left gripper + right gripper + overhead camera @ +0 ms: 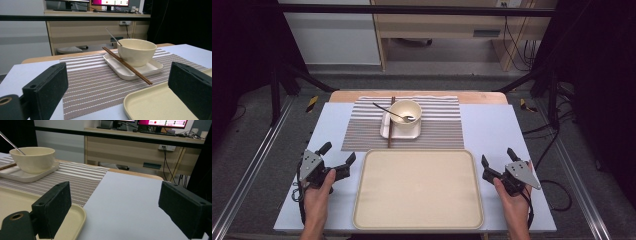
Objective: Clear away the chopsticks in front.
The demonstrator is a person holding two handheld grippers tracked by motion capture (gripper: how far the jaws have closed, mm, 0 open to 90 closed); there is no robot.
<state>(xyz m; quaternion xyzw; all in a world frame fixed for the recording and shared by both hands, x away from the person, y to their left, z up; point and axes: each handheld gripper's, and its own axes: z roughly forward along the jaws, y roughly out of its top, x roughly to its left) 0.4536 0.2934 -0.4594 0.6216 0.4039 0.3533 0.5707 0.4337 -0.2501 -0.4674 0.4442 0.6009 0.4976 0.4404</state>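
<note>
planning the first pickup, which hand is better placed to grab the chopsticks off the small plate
Left, probably. The chopsticks lie along the left edge of the small plate, left of the bowl, so the open left gripper reaches them directly. The open right gripper would have to cross over the bowl.

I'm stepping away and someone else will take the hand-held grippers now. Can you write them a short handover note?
Left hand-held gripper: open, empty, left of the tray.
Right hand-held gripper: open, empty, right of the tray.
Things: bowl with spoon in it stands on the small plate on the striped mat; chopsticks lie across the plate's left edge.
Done: nothing touched; tray bare.
Left: probably moving the dishes onto the tray.
</note>
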